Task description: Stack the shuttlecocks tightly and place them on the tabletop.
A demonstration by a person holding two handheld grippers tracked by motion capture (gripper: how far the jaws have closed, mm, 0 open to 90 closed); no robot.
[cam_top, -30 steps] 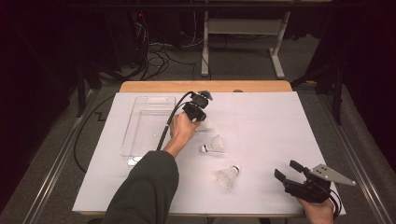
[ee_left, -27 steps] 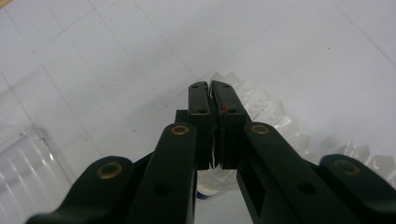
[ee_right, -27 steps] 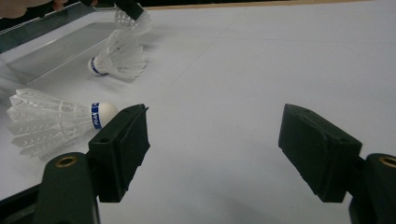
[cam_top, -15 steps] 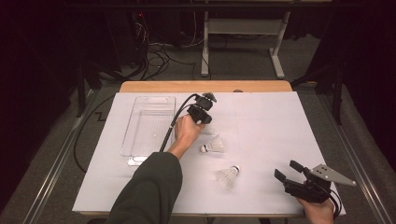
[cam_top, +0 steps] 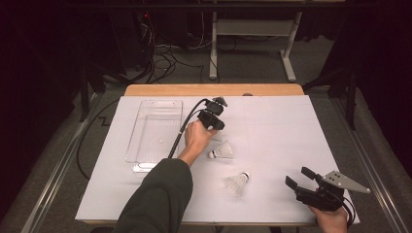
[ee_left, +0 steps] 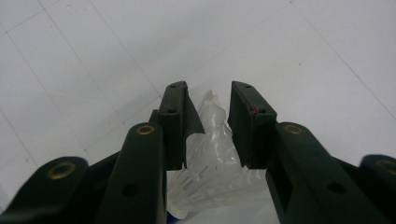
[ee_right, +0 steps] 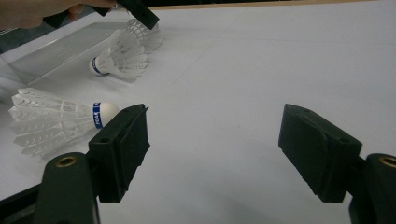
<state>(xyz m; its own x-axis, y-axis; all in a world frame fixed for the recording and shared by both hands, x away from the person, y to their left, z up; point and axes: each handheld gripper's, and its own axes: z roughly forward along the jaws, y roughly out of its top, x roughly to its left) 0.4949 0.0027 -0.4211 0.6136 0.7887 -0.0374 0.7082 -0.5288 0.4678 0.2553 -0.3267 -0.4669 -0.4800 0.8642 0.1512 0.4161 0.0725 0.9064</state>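
Three white shuttlecocks lie on the white table cover. My left gripper (cam_top: 214, 121) points down beside the clear tray (cam_top: 145, 104), and its jaws have just been opening. In the left gripper view one shuttlecock (ee_left: 212, 140) lies between those jaws (ee_left: 208, 93), its feathers in the gap with no firm press from the pads. The right gripper view shows that shuttlecock (ee_right: 145, 33) under a left gripper fingertip (ee_right: 140, 13). A second shuttlecock (cam_top: 221, 153) (ee_right: 119, 58) lies just nearer. The third (cam_top: 237, 182) (ee_right: 42, 121) sits left of my right gripper (cam_top: 297, 177) (ee_right: 215, 140), which rests wide open and empty at the front right.
The clear plastic tray stands empty at the left of the table. A black cable (cam_top: 182, 133) trails from the left gripper along the sleeve. The table's wooden far edge (cam_top: 214, 90) borders a dark floor with cables and a desk frame.
My left hand has edged slightly right and away with its gripper. The two loose shuttlecocks and my right gripper have not moved.
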